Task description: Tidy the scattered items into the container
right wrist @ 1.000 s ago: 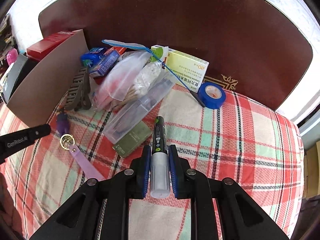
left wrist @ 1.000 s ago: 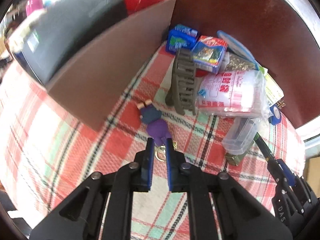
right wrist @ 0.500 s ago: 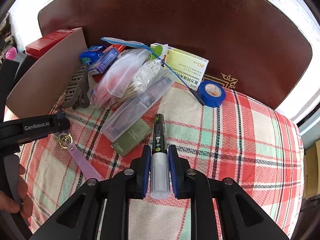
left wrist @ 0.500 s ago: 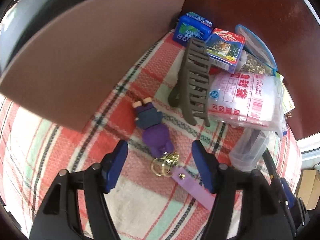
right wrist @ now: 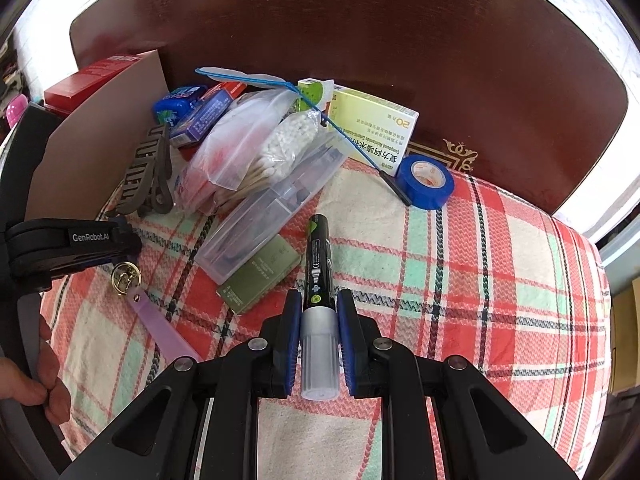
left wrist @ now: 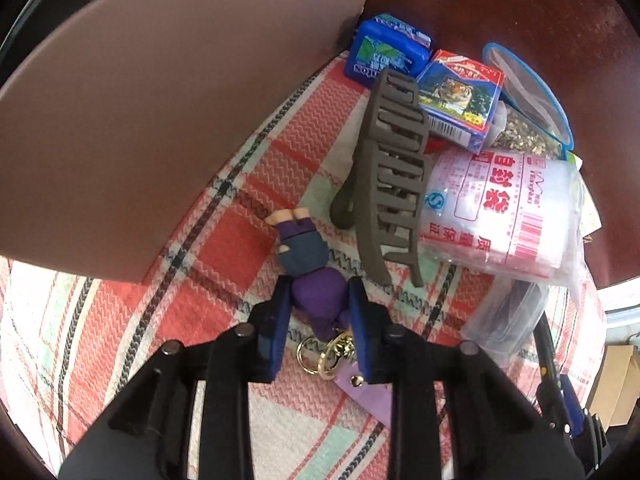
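1. Left gripper (left wrist: 318, 312): the jaws are closing, with the purple head of the keychain figure (left wrist: 308, 268) between the pads. The figure lies on the checked cloth (left wrist: 240, 240), just beside the cardboard box (left wrist: 160, 100), which stands at its 10 o'clock.
2. Right gripper (right wrist: 318, 332): narrow, clamped on the marker pen (right wrist: 318, 276) near its grey cap, tip toward 12 o'clock.
3. Risk, slip: the pads bear on a rounded head, which looks likely to squeeze out toward 12 o'clock as they tighten.
4. Risk, snag: the gold ring (left wrist: 324, 356) and lilac strap (left wrist: 368, 392) trail at 6 o'clock and would probably swing on lifting; they could catch the box wall.
5. Risk, collision: the hair claw (left wrist: 392, 176) lies at 1 o'clock, close to the figure, and a sideways lift may drag it.
6. Risk, pen: it is held near one end only, so it may pivot.
7. Count, wrist views combined: one box, one figure, one hair claw, one pen, one blue tape roll (right wrist: 426, 182), one yellow carton (right wrist: 372, 128), one clear plastic case (right wrist: 272, 216), one bag of cotton swabs (right wrist: 280, 152). Other items in the pile cannot be counted reliably.
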The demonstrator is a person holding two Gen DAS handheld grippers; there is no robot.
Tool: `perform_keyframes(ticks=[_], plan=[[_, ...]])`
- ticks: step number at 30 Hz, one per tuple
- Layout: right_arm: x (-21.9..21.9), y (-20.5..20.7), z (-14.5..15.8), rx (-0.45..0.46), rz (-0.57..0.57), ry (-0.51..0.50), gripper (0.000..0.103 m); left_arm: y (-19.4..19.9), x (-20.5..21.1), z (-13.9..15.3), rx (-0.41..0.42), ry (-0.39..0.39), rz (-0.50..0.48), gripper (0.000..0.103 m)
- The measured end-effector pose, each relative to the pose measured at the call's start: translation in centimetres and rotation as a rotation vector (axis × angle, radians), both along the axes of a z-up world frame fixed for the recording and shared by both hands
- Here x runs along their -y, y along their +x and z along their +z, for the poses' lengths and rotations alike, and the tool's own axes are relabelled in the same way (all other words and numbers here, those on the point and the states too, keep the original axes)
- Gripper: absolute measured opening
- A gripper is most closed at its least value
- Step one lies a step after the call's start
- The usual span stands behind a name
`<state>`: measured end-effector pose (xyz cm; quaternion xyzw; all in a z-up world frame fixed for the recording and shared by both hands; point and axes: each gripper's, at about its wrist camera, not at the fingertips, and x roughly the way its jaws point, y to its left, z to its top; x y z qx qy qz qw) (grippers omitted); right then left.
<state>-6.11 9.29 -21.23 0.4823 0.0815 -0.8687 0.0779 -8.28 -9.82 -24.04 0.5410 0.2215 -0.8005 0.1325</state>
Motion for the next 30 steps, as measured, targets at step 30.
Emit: perform_keyframes(ticks=[30], plan=[[0.7,3.5,9.6,-0.114,0.031,-0.077,0.019,5.1,-1.1,11.6,-0.118,-0.018,-0.04,0.027]])
